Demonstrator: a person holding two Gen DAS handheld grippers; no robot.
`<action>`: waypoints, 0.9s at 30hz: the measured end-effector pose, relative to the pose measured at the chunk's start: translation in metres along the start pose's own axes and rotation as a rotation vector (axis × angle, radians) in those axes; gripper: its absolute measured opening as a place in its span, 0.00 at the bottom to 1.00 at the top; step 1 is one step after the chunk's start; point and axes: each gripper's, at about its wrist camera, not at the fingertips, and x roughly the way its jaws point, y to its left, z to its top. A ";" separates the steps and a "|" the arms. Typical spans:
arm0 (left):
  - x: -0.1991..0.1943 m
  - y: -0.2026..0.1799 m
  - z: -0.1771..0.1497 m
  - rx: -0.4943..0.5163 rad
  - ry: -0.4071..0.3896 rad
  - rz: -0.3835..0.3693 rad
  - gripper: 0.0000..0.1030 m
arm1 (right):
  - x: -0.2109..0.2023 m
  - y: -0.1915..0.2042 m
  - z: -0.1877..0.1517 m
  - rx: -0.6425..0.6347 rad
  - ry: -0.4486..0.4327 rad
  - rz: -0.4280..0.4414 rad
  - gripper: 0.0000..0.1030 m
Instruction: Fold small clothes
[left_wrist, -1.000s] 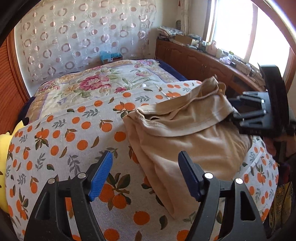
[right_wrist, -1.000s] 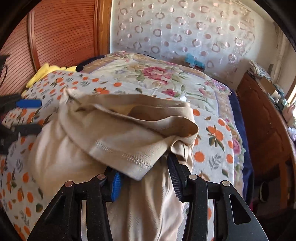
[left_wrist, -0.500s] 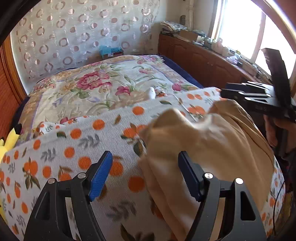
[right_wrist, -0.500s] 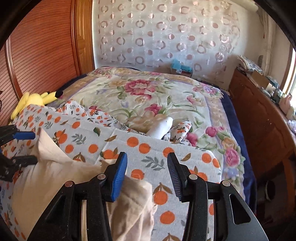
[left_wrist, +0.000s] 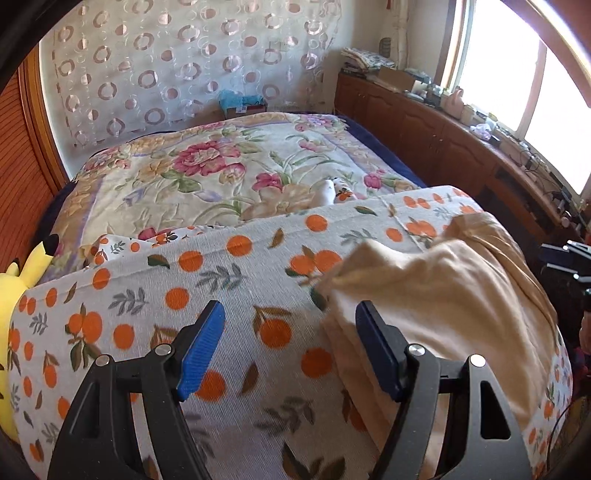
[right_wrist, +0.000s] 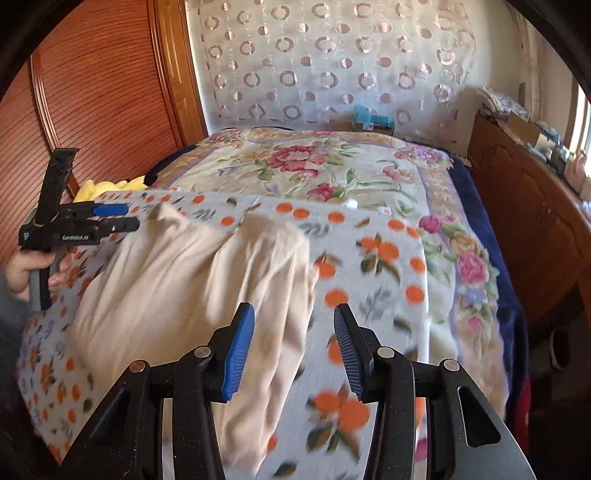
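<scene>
A folded beige garment (left_wrist: 443, 291) lies on the orange-print cloth (left_wrist: 207, 295) spread over the near end of the bed. My left gripper (left_wrist: 291, 347) is open and empty, with the garment's left edge at its right finger. My right gripper (right_wrist: 293, 350) is open and empty, above the garment's right edge (right_wrist: 207, 295). In the right wrist view the left gripper (right_wrist: 110, 218) shows at the far left, held by a hand beside the garment. The right gripper's tips (left_wrist: 565, 258) show at the right edge of the left wrist view.
A flowered bedspread (left_wrist: 221, 173) covers the far half of the bed. A yellow plush toy (left_wrist: 18, 295) lies at the left by the wooden headboard (right_wrist: 92, 96). A small white item (left_wrist: 328, 192) rests mid-bed. A wooden cabinet (left_wrist: 461, 140) with clutter runs along the window side.
One second ago my right gripper was shut on the garment's hem, holding it up. It has let go; the garment now lies folded. Both grippers have pulled back.
</scene>
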 end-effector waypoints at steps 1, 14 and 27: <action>-0.004 -0.002 -0.003 0.005 -0.001 -0.007 0.72 | -0.006 0.002 -0.008 0.010 0.005 0.010 0.45; -0.021 -0.054 -0.046 0.107 0.033 -0.046 0.72 | -0.025 0.009 -0.050 -0.017 0.118 0.084 0.18; -0.008 -0.044 -0.049 0.072 0.064 -0.015 0.72 | -0.056 -0.019 -0.044 -0.002 0.102 -0.038 0.01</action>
